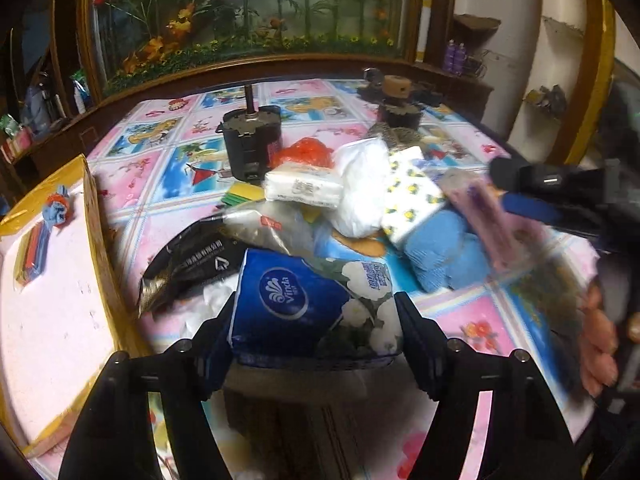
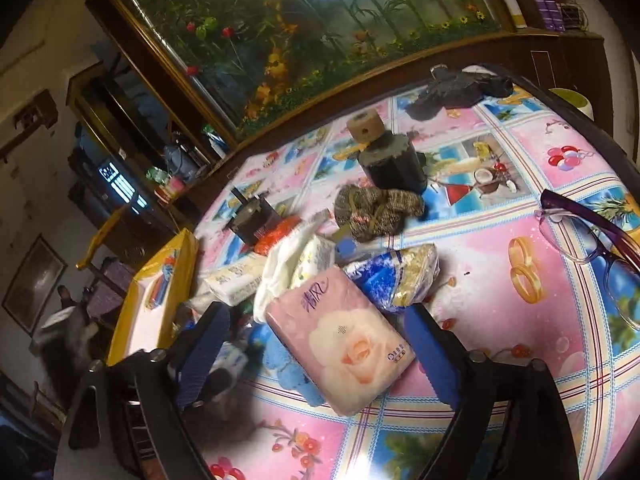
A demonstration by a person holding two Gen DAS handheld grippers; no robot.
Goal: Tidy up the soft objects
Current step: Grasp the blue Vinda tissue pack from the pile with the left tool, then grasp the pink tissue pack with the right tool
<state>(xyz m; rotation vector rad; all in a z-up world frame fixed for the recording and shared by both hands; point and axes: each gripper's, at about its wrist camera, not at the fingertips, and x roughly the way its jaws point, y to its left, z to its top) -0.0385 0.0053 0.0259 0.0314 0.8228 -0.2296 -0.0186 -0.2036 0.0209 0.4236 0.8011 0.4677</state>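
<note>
My left gripper (image 1: 316, 316) is shut on a blue Vinda tissue pack (image 1: 304, 304), held above the table. Behind it lie a black foil bag (image 1: 188, 260), white tissue packs (image 1: 304, 188), a lemon-print pack (image 1: 412, 196) and a blue cloth (image 1: 444, 252). My right gripper (image 2: 320, 344) is open around a pink rose-print tissue pack (image 2: 344, 340); whether the pads touch it is unclear. It also shows blurred in the left wrist view (image 1: 492, 220). A blue-and-gold packet (image 2: 396, 276) and a knitted bundle (image 2: 376, 212) lie beyond.
A yellow-rimmed tray (image 1: 92, 216) with a small blue-orange item (image 1: 58, 208) sits at the left; it also shows in the right wrist view (image 2: 176, 264). Two black motors (image 1: 252, 144) (image 2: 396, 164), glasses (image 2: 592, 240) and a dark cloth (image 2: 456, 88) stand on the patterned tablecloth.
</note>
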